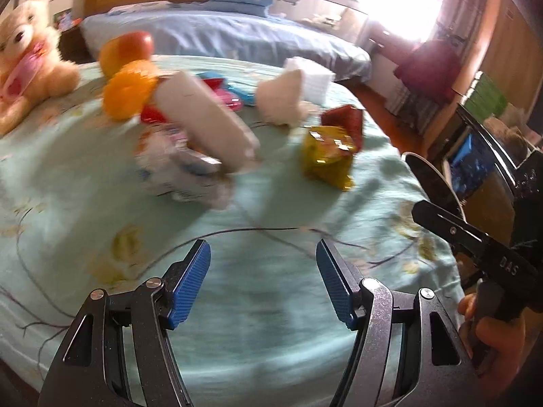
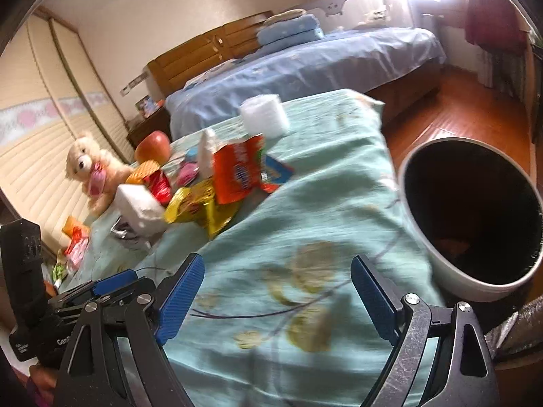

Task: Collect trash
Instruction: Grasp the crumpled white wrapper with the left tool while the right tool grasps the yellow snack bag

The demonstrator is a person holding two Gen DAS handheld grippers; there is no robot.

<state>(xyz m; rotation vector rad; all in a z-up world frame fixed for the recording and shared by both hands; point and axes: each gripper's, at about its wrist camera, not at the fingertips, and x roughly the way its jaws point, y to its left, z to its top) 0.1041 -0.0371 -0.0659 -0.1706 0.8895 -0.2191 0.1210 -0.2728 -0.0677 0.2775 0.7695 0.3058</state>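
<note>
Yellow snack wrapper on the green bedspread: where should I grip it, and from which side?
Judging by its pose, take the yellow snack wrapper by its crumpled near edge, coming in low from the bed's front side with the open right gripper. That edge sticks out free toward you; the red wrapper crowds its far side. The trash bin stands at the right.

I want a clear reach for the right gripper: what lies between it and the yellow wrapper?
Right wrist view: only bare green bedspread lies between the open right gripper and the yellow wrapper.
</note>
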